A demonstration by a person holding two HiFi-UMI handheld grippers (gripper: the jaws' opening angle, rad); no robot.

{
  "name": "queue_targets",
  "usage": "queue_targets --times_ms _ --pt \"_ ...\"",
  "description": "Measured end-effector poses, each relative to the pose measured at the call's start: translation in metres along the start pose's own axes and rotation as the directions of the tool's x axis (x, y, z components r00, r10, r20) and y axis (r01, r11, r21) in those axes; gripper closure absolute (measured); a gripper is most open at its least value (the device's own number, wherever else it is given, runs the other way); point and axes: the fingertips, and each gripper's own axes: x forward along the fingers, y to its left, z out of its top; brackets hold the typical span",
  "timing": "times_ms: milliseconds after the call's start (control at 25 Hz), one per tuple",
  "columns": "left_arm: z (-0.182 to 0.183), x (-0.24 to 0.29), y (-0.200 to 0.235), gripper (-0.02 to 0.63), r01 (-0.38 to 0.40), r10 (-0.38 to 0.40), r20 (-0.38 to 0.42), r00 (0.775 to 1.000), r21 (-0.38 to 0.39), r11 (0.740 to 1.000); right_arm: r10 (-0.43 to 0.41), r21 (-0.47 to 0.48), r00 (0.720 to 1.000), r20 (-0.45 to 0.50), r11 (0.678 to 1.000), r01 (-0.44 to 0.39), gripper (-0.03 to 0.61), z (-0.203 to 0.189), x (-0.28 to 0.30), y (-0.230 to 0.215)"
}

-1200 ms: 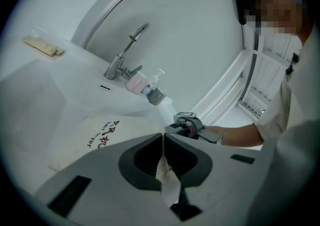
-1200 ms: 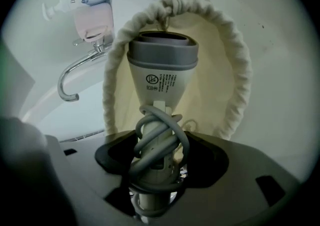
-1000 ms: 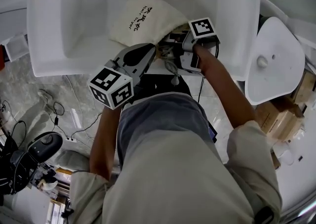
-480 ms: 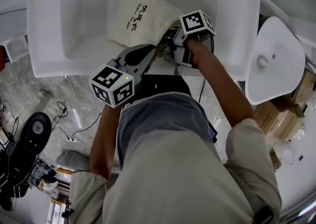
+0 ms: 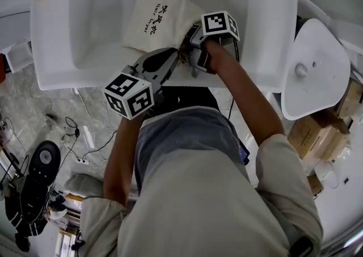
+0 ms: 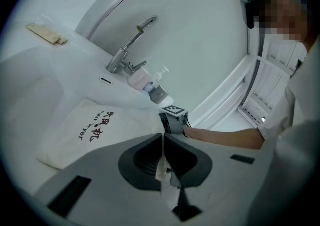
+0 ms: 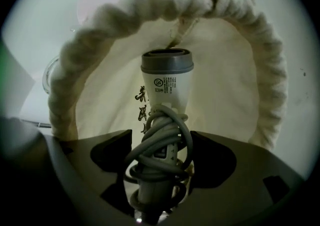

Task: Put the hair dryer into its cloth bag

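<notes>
1. Head view: A white moulded worktop (image 5: pixel 54 74) fills the top of the frame, with a basin (image 5: pixel 96 29) sunk into its left part. The cloth bag (image 5: pixel 156 20) lies flat on the worktop just right of the basin. Its printed side is up and its mouth points toward the person. The left gripper (image 5: pixel 177 57) and the right gripper (image 5: pixel 191 46) meet at that mouth. Below the worktop's edge is a grey marbled floor (image 5: pixel 34 108) strewn with cables (image 5: pixel 74 128). To the right stands a white oval fixture (image 5: pixel 315 63) with a round knob, and cardboard boxes (image 5: pixel 317 134) sit just below it.

2. Left gripper view: The fingers (image 6: pixel 145 157) are closed together on a fold of the bag's pale cloth at the rim. Beyond them the bag rests on the white worktop. A chrome tap (image 6: pixel 131 45) and a pump bottle (image 6: pixel 156 83) stand at the back, against a curved white wall.

3. Right gripper view: The hair dryer (image 7: pixel 166 90) lies between the fingers (image 7: pixel 112 152) with its grey nozzle pointing into the bag. Its handle is wound with grey flex (image 7: pixel 165 140). The fingers have just been opening and stand apart on either side of the handle. The bag's drawstring rope (image 7: pixel 125 5) arches over the dryer, and the cloth lining lies behind it.
</notes>
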Motion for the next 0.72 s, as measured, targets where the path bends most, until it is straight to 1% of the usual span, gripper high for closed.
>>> queue_targets --times_ms 120,240,440,720 --pt "-0.001 0.001 0.006 0.594 -0.006 0.006 0.008 1.000 -0.032 0.999 -0.012 0.019 1.000 0.016 1.000 0.011 0.218 0.000 0.003 -0.007" --pt "-0.002 0.003 0.008 0.594 -0.009 0.009 0.008 1.000 -0.044 0.999 -0.020 0.012 0.999 0.032 1.000 0.019 0.202 0.002 0.002 -0.012" --pt "0.000 0.006 0.010 0.593 -0.008 0.009 0.022 1.000 -0.060 0.998 0.017 -0.023 0.999 0.039 1.000 -0.016 0.161 0.003 0.002 -0.004" --pt "0.000 0.007 0.011 0.594 -0.007 0.009 0.023 1.000 -0.068 0.998 -0.007 -0.069 0.999 0.040 0.998 0.009 0.160 0.002 -0.006 -0.005"
